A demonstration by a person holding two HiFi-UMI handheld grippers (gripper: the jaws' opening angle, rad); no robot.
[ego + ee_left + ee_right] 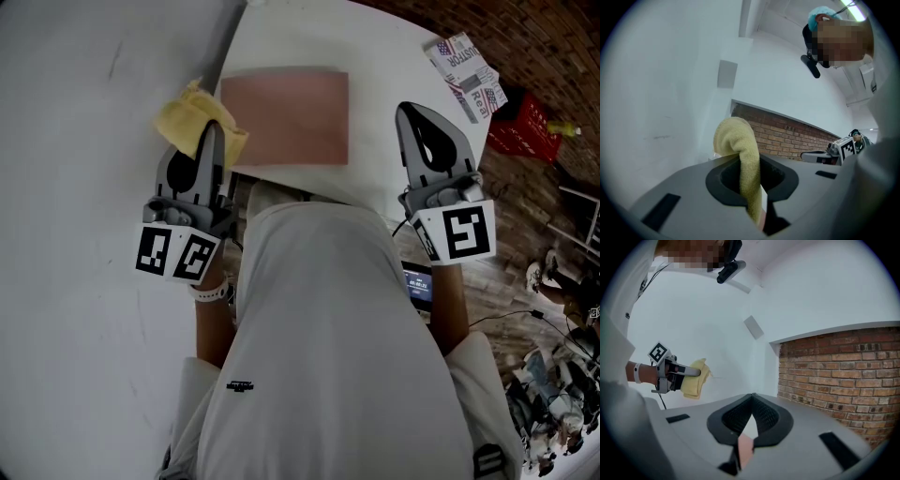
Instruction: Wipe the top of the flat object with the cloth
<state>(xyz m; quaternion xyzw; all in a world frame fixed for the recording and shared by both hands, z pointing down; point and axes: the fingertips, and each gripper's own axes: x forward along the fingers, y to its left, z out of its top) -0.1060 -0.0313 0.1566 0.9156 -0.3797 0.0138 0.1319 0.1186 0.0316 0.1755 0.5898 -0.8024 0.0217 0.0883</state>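
Observation:
A pink flat rectangular object point(286, 117) lies on the white table point(384, 56), straight ahead of me. My left gripper point(212, 129) is held up just left of the object's near left corner, shut on a yellow cloth point(183, 120) that bulges out past its tips. In the left gripper view the cloth point(740, 154) hangs between the closed jaws, which point up at a wall. My right gripper point(412, 111) is to the right of the object, shut with nothing in it. In the right gripper view the left gripper point(675, 376) and the cloth point(696, 380) show at left.
A printed leaflet point(466, 75) lies at the table's right edge. A red crate point(520, 127) stands on the wooden floor beyond it. A white wall point(75, 141) runs along the left and a brick wall point(843, 371) rises to the right. The person's white shirt point(328, 356) fills the foreground.

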